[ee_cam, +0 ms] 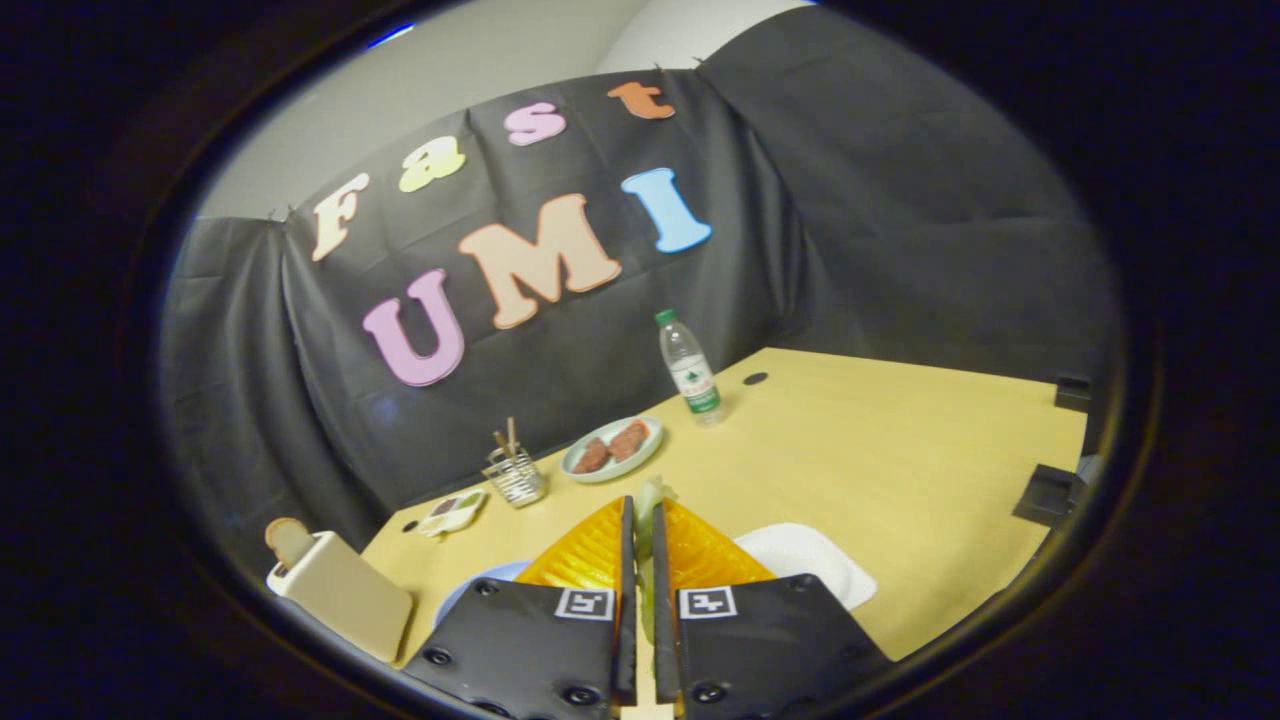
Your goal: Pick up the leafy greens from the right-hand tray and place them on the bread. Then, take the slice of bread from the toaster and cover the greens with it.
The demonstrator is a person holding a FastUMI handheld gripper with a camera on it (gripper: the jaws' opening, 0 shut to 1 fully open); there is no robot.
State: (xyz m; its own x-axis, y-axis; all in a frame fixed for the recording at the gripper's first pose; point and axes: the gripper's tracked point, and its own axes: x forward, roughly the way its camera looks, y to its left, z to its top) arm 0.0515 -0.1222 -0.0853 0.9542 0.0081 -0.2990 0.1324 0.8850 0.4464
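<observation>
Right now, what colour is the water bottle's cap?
Green, on the water bottle beyond the gripper; gripper view.

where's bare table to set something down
The widest free patch is the table right of the bottle, running back to the wall. It is crowded on the other side: plate, holder, small dish, toaster. The gripper is shut on greens, over a white tray.

Pale green leafy greens [652, 497]; white tray [812, 562]; cream toaster [345, 592]; light-wood table [880, 470]; green-capped bottle [690, 366].
</observation>
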